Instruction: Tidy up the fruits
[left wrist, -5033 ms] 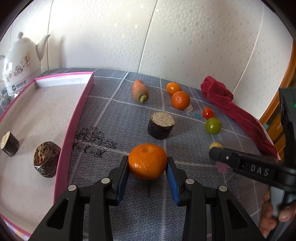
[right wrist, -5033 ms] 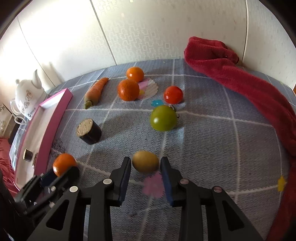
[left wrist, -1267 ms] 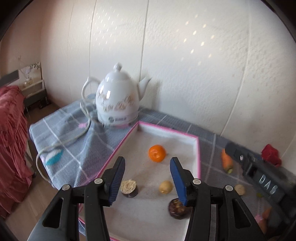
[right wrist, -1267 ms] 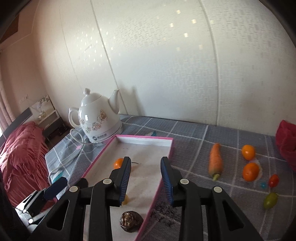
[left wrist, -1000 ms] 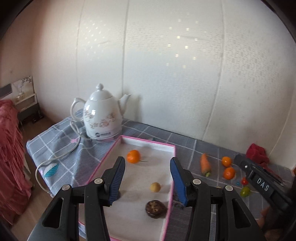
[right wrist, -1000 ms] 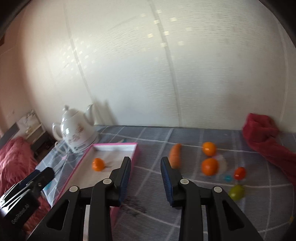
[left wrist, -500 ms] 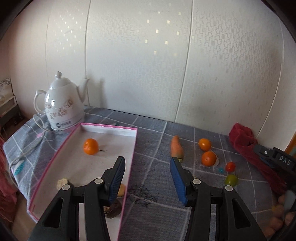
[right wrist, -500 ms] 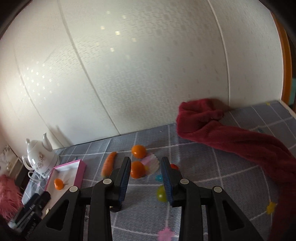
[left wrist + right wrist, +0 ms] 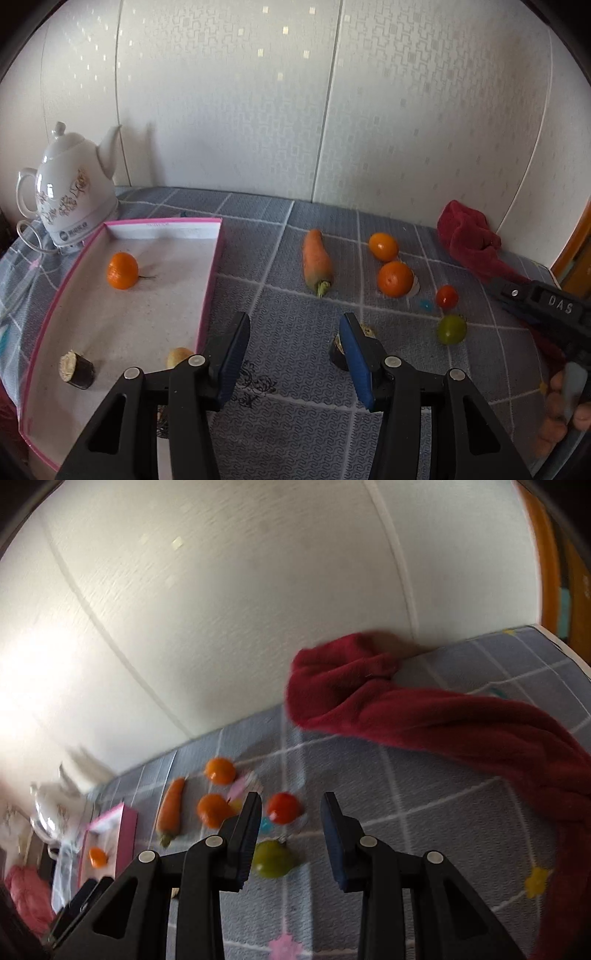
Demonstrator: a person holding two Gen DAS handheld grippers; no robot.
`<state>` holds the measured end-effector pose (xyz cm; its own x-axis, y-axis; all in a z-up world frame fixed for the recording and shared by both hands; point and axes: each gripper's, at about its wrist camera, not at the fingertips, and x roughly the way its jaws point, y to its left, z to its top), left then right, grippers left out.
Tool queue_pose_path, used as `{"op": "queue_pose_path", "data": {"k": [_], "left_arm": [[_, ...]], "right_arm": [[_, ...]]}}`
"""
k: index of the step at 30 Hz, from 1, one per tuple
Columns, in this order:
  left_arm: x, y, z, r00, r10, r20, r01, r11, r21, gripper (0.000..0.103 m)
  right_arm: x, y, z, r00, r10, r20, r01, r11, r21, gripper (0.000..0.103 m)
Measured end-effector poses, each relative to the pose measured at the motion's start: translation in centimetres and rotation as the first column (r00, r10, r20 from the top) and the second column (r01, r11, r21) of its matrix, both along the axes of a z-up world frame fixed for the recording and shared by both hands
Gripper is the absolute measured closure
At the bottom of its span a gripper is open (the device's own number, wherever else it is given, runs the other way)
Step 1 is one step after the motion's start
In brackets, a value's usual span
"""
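In the left wrist view a pink-rimmed tray (image 9: pixel 212 273) holds an orange (image 9: pixel 122 270), a small yellow fruit (image 9: pixel 178 356) and a dark cut stub (image 9: pixel 76 368). On the grey cloth lie a carrot (image 9: pixel 316 263), two oranges (image 9: pixel 395 278), a red tomato (image 9: pixel 446 296) and a green tomato (image 9: pixel 451 329). My left gripper (image 9: pixel 293 360) hangs open and empty above the cloth; a dark stub (image 9: pixel 338 354) sits behind its right finger. My right gripper (image 9: pixel 290 830) is empty, its jaws opening above the red tomato (image 9: pixel 282 807) and green tomato (image 9: pixel 272 858).
A white kettle (image 9: pixel 70 192) with its cord stands behind the tray at the left. A red towel (image 9: pixel 443 716) runs along the wall and the table's right side. A wall closes off the back. A person's hand (image 9: pixel 561 413) holds the right gripper at the lower right.
Both grippers swung right from over the tray toward the loose fruit and dropped lower. The right gripper rolled and its jaws spread a little.
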<state>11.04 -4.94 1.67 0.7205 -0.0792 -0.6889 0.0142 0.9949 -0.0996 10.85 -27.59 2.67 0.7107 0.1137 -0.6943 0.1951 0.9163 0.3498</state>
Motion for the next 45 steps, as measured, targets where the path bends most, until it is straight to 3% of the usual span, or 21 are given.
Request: {"op": "queue_pose_path", "data": {"k": [3,5,7,11,21,24,32,45], "left_arm": [[0.6,-0.5,-1.0,1.0,-0.015,-0.027,0.015,1.0,0.011,0.052],[0.9,-0.5,-1.3,0.998,-0.037,-0.055,0.034,0.998,-0.052,0.052],[0.9,-0.6,-1.4,0.998,-0.036,-0.05,0.034,0.999,-0.033,0.052],[0.8,-0.3,-1.6,0.998,-0.027,-0.059,0.025,0.999,-0.03,0.052],[0.7,-2.2,-1.7,0.998,-0.063,-0.03,0.064,0.998,0.022,0.046],[1.1,-2.9,-2.1,0.996,-0.079,-0.036,0.08,0.996,0.04,0.044],[2.4,-3.3,-2.9,0.994,-0.083,-0.065,0.085,0.996,0.036,0.044],[1.1,-0.4,-2.0,0.999,-0.03,-0.011,0.03,0.999,0.01,0.045]], "right_arm": [[0.6,1.4,-0.6,0.998,0.057,-0.036,-0.058,0.997,-0.042,0.065],[0.9,2.1,-1.0,0.996,0.075,-0.056,-0.08,0.994,-0.076,0.064],[0.9,2.4,-1.0,0.995,0.08,-0.058,-0.085,0.991,-0.102,0.064],[0.8,1.4,-1.0,0.997,0.053,-0.051,-0.056,0.996,-0.064,0.064],[-0.4,-3.5,-0.8,0.985,-0.17,0.007,0.169,0.984,0.057,0.064],[0.5,-3.0,-1.2,0.99,-0.142,-0.006,0.142,0.988,0.055,0.064],[2.9,1.3,-2.3,0.999,0.016,-0.042,-0.019,0.997,-0.077,0.064],[2.2,0.7,-2.0,1.0,-0.015,-0.01,0.014,0.997,-0.076,0.064]]}}
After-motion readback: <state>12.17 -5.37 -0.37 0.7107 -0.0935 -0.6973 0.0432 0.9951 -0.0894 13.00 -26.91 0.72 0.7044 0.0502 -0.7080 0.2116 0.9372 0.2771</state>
